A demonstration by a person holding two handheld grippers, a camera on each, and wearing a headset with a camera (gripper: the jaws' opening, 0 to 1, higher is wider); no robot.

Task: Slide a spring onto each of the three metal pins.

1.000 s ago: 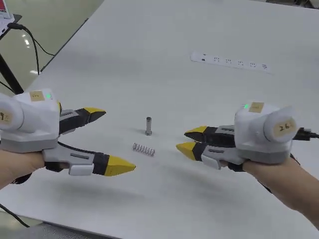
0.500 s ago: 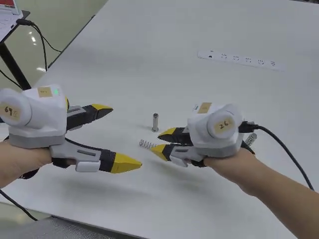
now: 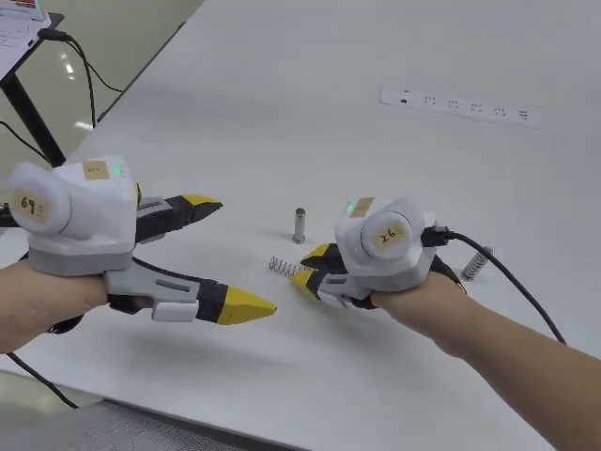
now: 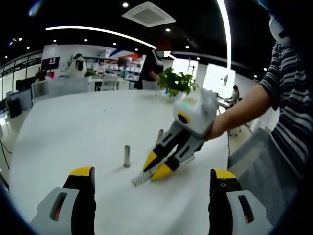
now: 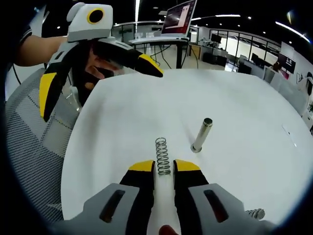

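A small steel pin point(image 3: 300, 225) stands upright on the white table point(image 3: 282, 113). Just in front of it lies a spring point(image 3: 281, 268) on its side. My right gripper point(image 3: 311, 267) is low over the table, its jaws a narrow gap apart, with the spring's near end point(image 5: 163, 166) between the yellow fingertips point(image 5: 142, 166). The pin point(image 5: 201, 134) stands just right of that spring. My left gripper point(image 3: 228, 256) hovers to the left, open wide with nothing in it. From the left gripper view, the right gripper point(image 4: 156, 165) touches the spring point(image 4: 139, 179) beside the pin point(image 4: 126, 156).
A second spring point(image 3: 476, 263) lies right of my right hand, its cable passing close by. A white power strip point(image 3: 460, 105) sits at the far right of the table. The table's near edge point(image 3: 188, 413) runs just below my hands.
My right gripper has moved left across the table, from right of the spring to the spring's end. The left gripper has stayed open at the left.
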